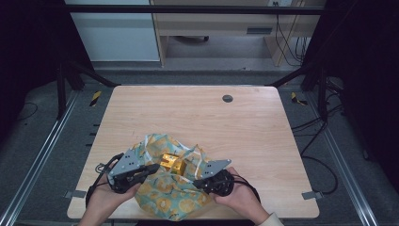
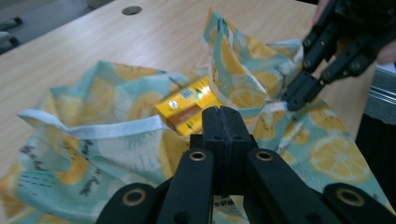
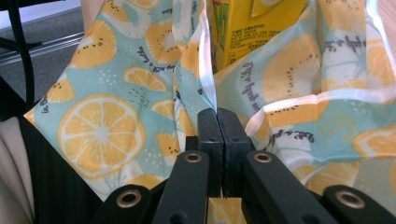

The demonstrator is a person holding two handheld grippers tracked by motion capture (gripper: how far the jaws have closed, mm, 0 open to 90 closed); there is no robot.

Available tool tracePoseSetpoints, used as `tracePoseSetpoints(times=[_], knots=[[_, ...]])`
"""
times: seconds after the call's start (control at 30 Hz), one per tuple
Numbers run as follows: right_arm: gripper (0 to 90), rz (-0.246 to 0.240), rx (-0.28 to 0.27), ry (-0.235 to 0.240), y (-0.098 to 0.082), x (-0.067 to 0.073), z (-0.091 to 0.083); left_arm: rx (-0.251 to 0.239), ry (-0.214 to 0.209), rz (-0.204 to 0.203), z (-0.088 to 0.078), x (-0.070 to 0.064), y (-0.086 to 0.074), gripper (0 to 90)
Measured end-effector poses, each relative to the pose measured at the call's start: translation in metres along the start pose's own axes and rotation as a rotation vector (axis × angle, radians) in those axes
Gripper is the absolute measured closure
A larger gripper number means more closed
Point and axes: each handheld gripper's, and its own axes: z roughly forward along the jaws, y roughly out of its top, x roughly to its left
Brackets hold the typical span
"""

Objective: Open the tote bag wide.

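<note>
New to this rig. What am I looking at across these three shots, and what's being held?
No robot: a person holds a two-jaw hand tool in each hand. The high view looks down on a wooden table; the other two cameras ride on the tools, looking along their black fingers. On the table lies a lemon-print cloth bag with a yellow carton inside. The right gripper is shut, pinching the bag's white-edged rim. The left gripper is shut too, at the bag's opening; whether it grips cloth I cannot tell.
</note>
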Motion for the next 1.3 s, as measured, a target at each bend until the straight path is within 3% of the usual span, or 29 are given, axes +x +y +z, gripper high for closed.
tracePoseSetpoints(times=[0.2,0.33,0.57,0.7,0.93,1.1,1.23,1.3], knots=[[87.5,-0.001,-0.004,-0.002,-0.001,0.000,0.000,0.040,-0.037,-0.013,0.008,-0.001,-0.019,90.0],[83.9,0.004,-0.003,-0.006,-0.002,0.001,-0.001,0.098,-0.051,0.020,0.017,-0.006,-0.025,90.0],[69.8,0.015,-0.025,-0.041,-0.003,-0.001,-0.011,0.168,-0.037,0.058,0.028,-0.007,-0.034,90.0],[64.9,0.031,-0.041,-0.061,-0.005,-0.004,-0.022,0.200,-0.026,0.058,0.030,-0.002,-0.042,90.0],[55.1,0.077,-0.082,-0.107,-0.007,-0.014,-0.040,0.208,-0.013,0.048,0.030,0.003,-0.046,90.0],[48.8,0.083,-0.098,-0.140,-0.005,-0.022,-0.049,0.220,-0.012,0.056,0.032,0.002,-0.047,90.0],[43.9,0.102,-0.097,-0.190,-0.004,-0.029,-0.047,0.217,-0.012,0.054,0.033,0.002,-0.046,90.0],[43.7,0.117,-0.088,-0.175,-0.003,-0.032,-0.043,0.214,-0.011,0.054,0.034,0.001,-0.046,90.0]])
